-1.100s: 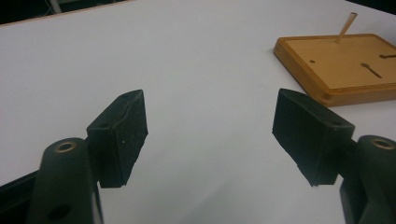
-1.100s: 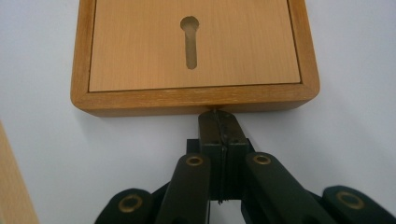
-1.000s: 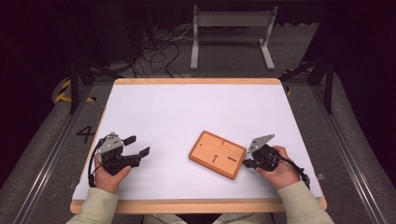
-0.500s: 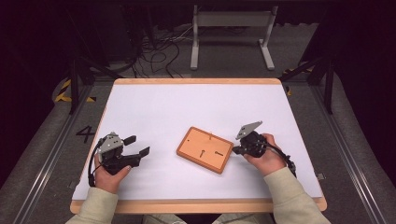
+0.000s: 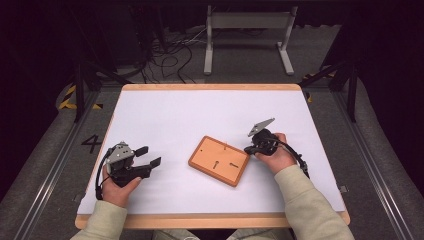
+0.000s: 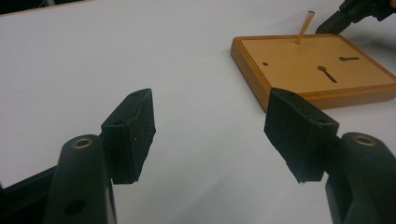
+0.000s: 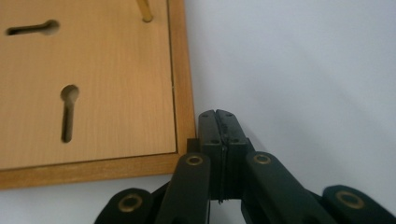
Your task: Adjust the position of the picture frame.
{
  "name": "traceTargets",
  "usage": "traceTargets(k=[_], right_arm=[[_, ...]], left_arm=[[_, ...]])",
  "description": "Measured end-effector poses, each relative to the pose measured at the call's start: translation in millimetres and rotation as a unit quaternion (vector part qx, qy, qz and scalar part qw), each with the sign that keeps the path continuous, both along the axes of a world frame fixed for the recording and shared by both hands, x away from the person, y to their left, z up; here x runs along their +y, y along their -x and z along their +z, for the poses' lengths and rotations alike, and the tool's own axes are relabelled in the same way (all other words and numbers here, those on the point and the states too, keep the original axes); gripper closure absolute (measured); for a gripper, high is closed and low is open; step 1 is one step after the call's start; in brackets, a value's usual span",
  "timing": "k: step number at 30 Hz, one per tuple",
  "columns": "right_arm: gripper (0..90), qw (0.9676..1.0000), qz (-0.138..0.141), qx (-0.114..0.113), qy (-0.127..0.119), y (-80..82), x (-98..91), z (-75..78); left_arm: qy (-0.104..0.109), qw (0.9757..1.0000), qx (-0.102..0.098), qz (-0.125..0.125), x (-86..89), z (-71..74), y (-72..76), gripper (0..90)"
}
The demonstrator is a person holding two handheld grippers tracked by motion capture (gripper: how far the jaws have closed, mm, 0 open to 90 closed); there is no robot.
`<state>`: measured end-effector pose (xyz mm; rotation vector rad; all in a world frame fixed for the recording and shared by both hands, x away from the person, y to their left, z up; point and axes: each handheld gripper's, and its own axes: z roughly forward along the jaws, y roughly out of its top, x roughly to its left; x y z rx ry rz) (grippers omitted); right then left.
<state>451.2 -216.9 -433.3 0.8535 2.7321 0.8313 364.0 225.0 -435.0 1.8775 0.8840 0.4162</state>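
A flat wooden board (image 5: 219, 160) with two keyhole slots lies on the white table (image 5: 200, 115), slightly right of centre. A thin wooden peg (image 6: 303, 28) stands tilted in a hole near its far edge. My right gripper (image 5: 248, 149) is shut with nothing between its fingers. Its tips (image 7: 218, 126) sit right at the board's (image 7: 93, 93) right edge, near a corner. My left gripper (image 5: 148, 156) rests at the table's front left, open and empty, pointing toward the board (image 6: 313, 70) with a gap of bare table between. Its pads (image 6: 130, 130) stand wide apart.
The table's wooden front rim (image 5: 210, 220) runs just before the person's sleeves. Beyond the far edge are cables (image 5: 170, 55) on a dark floor and a metal stand (image 5: 247, 30). Dark rails run along both sides.
My shut right gripper moved left and away from the person, and the board slid left and turned a little with it. The left gripper stayed still.
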Motion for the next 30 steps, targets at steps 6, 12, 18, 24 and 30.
traceTargets(k=[6,12,18,24,30], right_arm=[[90.0,0.9995,0.029,0.013,0.0,21.2,10.8,-0.6],[90.0,0.9983,0.054,0.022,-0.001,41.0,22.6,-2.3],[90.0,0.9951,0.095,0.027,-0.001,56.4,42.7,-3.3],[90.0,0.9918,0.127,0.018,0.003,67.0,61.0,-4.7],[90.0,0.9954,0.094,-0.015,-0.016,69.2,40.8,6.6]], left_arm=[[0.005,1.0,0.002,0.004,0.2,0.3,-0.5,36.4],[-0.004,0.9999,0.01,0.006,-2.3,0.1,-1.5,40.9],[-0.006,0.9993,0.028,0.024,-1.2,-0.7,-5.6,53.3],[-0.016,0.9985,0.043,0.03,-4.0,-1.2,-8.8,65.4],[-0.022,0.9965,0.071,0.037,-10.3,-2.1,-15.8,85.2]])
